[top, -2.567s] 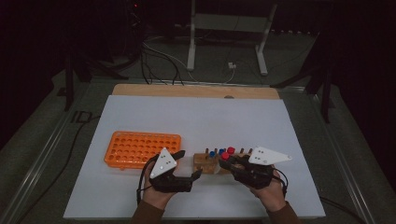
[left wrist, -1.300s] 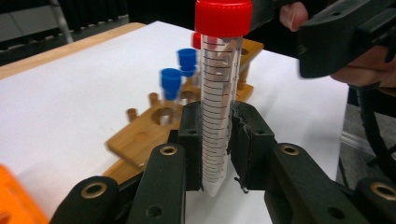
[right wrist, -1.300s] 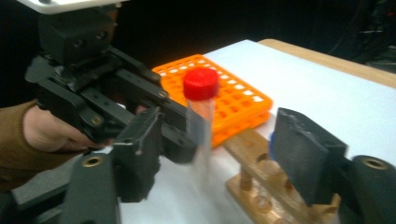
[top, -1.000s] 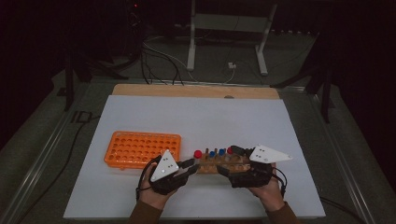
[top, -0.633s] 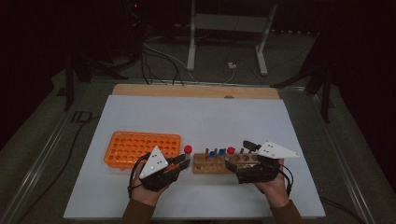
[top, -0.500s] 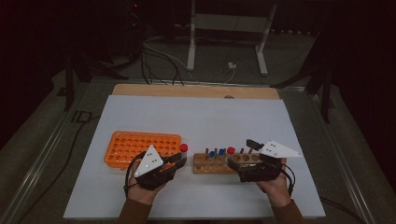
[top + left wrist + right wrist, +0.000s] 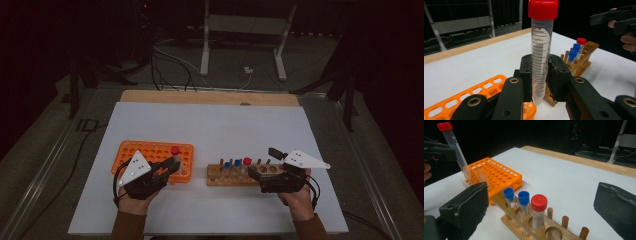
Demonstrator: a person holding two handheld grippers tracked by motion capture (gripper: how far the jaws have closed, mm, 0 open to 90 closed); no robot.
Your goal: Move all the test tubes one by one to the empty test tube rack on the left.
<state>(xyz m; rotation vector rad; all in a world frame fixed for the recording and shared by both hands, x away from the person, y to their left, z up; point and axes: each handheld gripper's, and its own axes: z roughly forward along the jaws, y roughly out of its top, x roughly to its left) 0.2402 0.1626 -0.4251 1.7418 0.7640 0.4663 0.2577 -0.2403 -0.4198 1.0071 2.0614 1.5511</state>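
Note:
My left gripper (image 7: 541,70) is shut on a clear tube with a red cap (image 7: 541,50), held upright. The tube's tip hangs over the right end of the orange rack (image 7: 150,152), where my left gripper (image 7: 167,167) is. To the right, a wooden rack (image 7: 235,176) holds two blue-capped tubes (image 7: 509,193) and a red-capped tube (image 7: 539,205). My right gripper (image 7: 265,162) is open at the wooden rack's right end. Its jaws have just been opening, and the rack end lies between them untouched.
The white table top (image 7: 215,125) has a wooden strip (image 7: 210,97) along its far edge. Beyond it is a dark floor with cables and a metal stand (image 7: 245,30). Several holes of the wooden rack (image 7: 552,232) stand empty, with pegs beside them.
My left gripper has carried the red-capped tube leftward from the wooden rack to the orange rack's right end. My right gripper's jaws have spread apart and the hand has stayed put.

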